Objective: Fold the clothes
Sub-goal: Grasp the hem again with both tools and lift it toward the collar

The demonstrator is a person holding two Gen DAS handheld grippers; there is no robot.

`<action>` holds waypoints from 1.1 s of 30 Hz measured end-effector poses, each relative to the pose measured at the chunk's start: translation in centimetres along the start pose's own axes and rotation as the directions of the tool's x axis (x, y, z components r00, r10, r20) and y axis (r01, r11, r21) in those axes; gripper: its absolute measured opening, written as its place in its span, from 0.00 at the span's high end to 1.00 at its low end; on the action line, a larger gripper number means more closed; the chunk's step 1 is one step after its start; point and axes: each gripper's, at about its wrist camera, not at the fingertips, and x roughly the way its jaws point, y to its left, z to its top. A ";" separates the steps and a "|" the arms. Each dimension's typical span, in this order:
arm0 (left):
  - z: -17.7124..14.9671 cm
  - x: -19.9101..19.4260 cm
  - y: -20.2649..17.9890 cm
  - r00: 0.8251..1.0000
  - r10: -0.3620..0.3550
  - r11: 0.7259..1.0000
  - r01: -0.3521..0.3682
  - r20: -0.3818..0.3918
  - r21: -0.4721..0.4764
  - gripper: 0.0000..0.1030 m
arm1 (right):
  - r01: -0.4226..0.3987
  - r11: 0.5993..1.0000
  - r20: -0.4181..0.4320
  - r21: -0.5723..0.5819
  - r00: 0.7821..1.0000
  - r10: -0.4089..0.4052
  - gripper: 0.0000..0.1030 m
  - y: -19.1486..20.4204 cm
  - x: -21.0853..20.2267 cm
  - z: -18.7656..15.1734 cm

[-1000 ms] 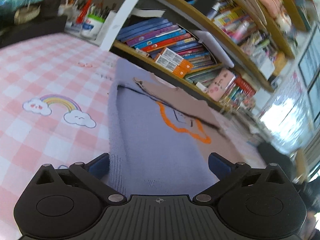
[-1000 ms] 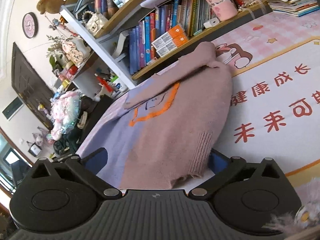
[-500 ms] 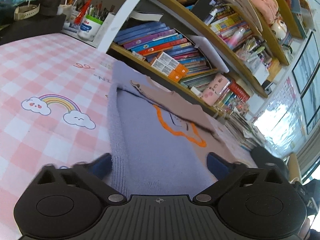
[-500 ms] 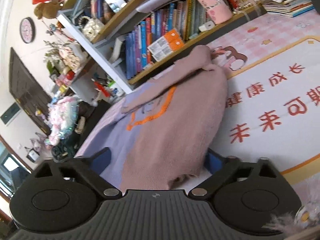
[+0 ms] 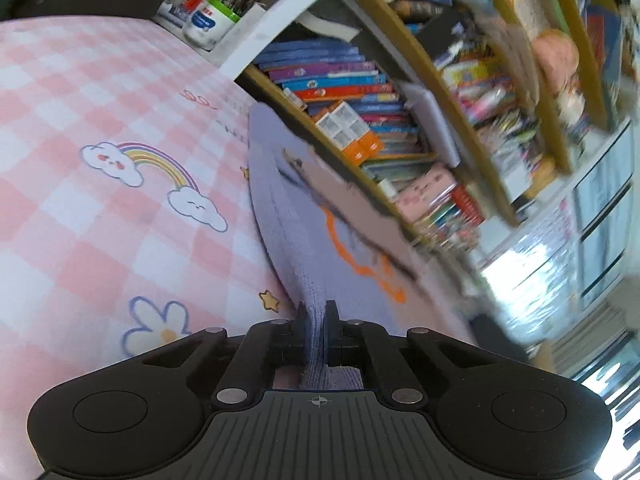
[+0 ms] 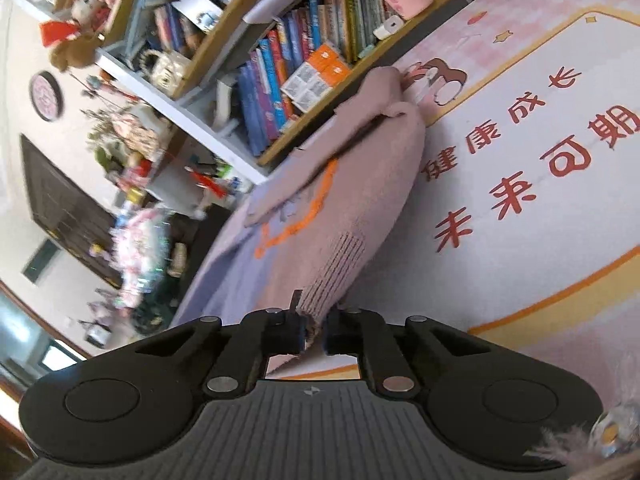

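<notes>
The knit sweater (image 5: 320, 248) lies flat on the bench's pink mat (image 5: 100, 200) beside the bookshelf (image 5: 400, 128). Soft and limp, it'll sag; both the left gripper (image 5: 316, 320) and right gripper (image 6: 314, 324) have pinched its near hem corners, fingers closed.

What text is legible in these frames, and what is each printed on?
"未来可期": large red characters on the white mat, seen upside down.
"健康成长": smaller red row on the same mat.
Book spines, pen cup label, pink script on the checked cloth: too blurred to read.

sweater (image 5: 304, 240) on mat (image 5: 100, 216), bookshelf (image 5: 360, 120) behind
</notes>
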 end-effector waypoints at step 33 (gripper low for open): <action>11.6 7.2 -2.2 0.920 -0.339 0.917 0.370 0.198 -0.151 0.95 | -0.250 0.968 0.266 -0.037 0.931 0.251 0.93 4.7 1.9 13.9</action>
